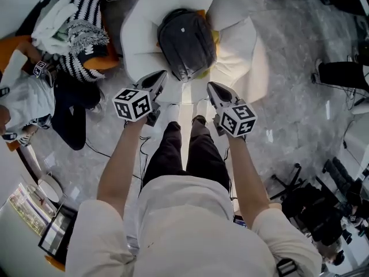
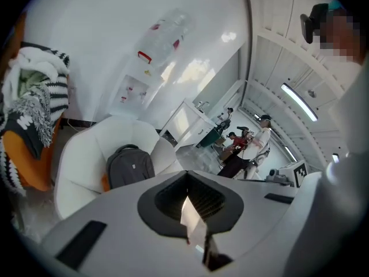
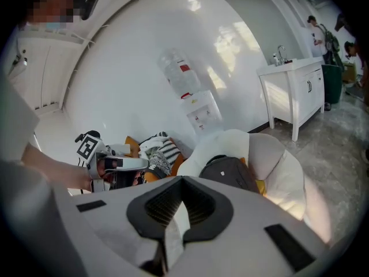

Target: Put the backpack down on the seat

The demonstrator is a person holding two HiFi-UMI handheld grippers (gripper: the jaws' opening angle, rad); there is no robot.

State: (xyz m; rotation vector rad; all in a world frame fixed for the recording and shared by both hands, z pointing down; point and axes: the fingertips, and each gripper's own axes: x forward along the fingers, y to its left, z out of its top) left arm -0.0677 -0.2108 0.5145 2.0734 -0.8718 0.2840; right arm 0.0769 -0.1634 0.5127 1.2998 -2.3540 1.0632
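Observation:
A dark grey backpack (image 1: 185, 42) stands upright on the seat of a white armchair (image 1: 144, 22), leaning on its backrest. It also shows in the left gripper view as the backpack (image 2: 130, 166) on the armchair (image 2: 86, 149), and in the right gripper view as the backpack (image 3: 228, 172). My left gripper (image 1: 160, 77) and right gripper (image 1: 212, 88) hang side by side in front of the chair, short of the backpack and apart from it. Both are shut with nothing between the jaws, as the left gripper (image 2: 187, 212) and right gripper (image 3: 173, 224) views show.
An orange chair heaped with striped clothes (image 1: 75, 22) stands left of the armchair. A person (image 1: 29, 97) crouches at the far left. Black equipment (image 1: 323, 212) sits on the floor at the right. A water dispenser (image 3: 190, 91) and a white sink cabinet (image 3: 294, 91) line the wall.

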